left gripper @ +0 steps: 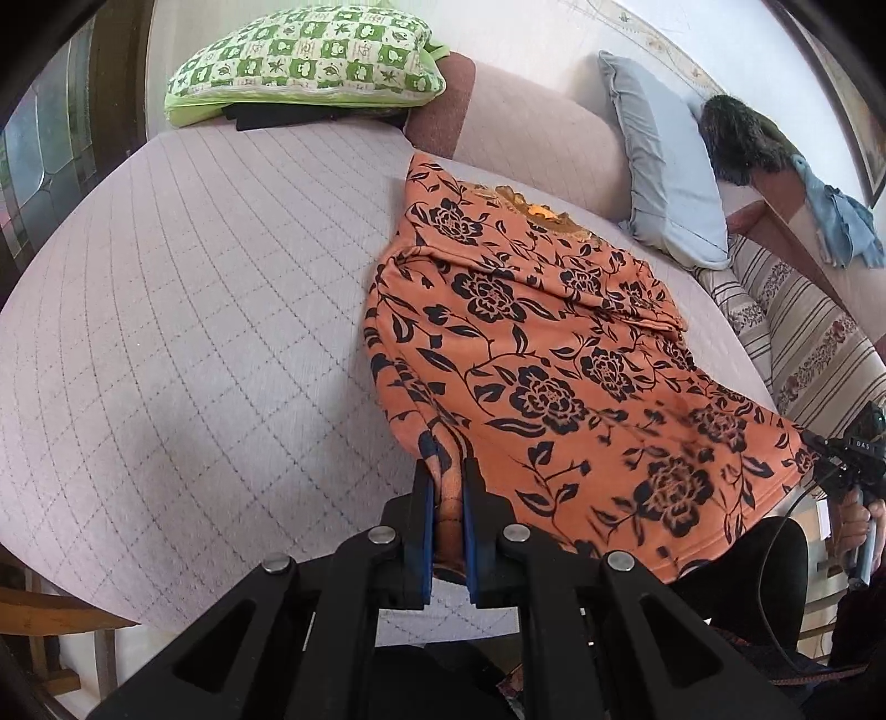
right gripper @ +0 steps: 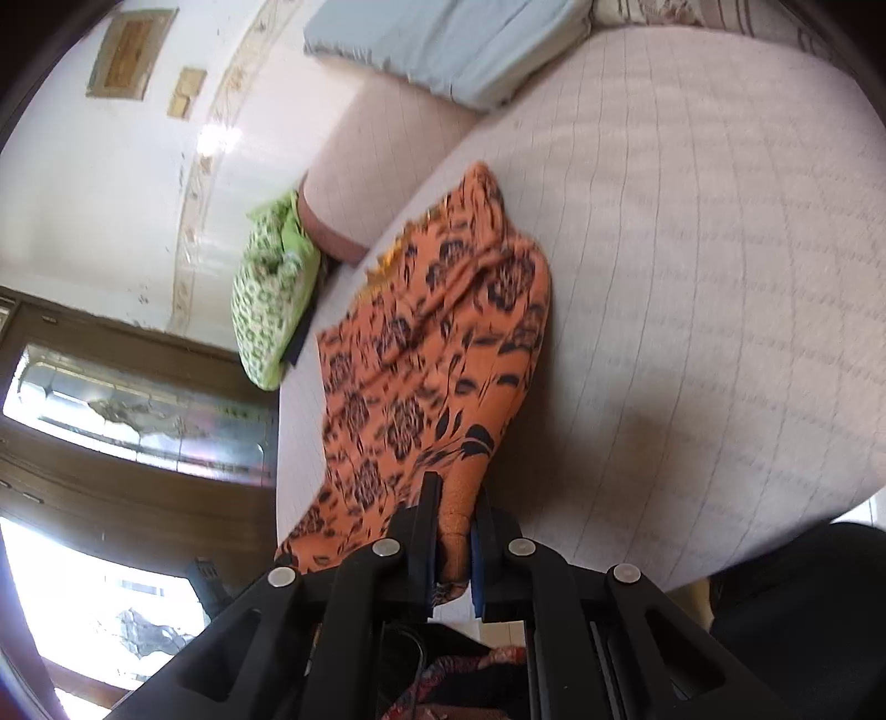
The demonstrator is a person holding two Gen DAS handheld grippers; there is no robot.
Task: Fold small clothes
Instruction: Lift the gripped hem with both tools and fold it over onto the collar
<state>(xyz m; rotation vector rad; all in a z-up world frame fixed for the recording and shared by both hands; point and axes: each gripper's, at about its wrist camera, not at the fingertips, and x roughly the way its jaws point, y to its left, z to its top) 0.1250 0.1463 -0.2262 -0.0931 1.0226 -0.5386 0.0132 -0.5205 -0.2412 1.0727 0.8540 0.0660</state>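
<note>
You have the orange floral garment [left gripper: 554, 354] pinched at two places along its near hem. The left gripper [left gripper: 448, 498] has its blue pads pressed together on a bunched corner of cloth at the lower centre of the left wrist view, and the right gripper [right gripper: 457, 531] is clamped the same way on a gathered fold at the lower centre of its own view. The garment lies on the quilted pale mattress [left gripper: 194, 332], stretching from your grippers up toward the centre of the frame, where a yellow lace neckline [left gripper: 531, 207] shows at its far end.

As a judgement, you are early in the fold. The sides already look turned in, since a sleeve-like flap lies across the upper part of the cloth, but the hem has yet to travel to the neckline, and the final halving and smoothing are still ahead.

The left wrist view gives you the whole garment, the neckline, a green patterned cushion [left gripper: 304, 55] at the upper left, a pale blue pillow [left gripper: 664, 166] at the upper right, and the other hand-held device with your hand [left gripper: 855, 520] at the right edge. The right wrist view is motion-blurred and tilted; it adds a wooden door with glass panels [right gripper: 138, 410] at the left and framed pictures [right gripper: 130, 52] on the wall.
</note>
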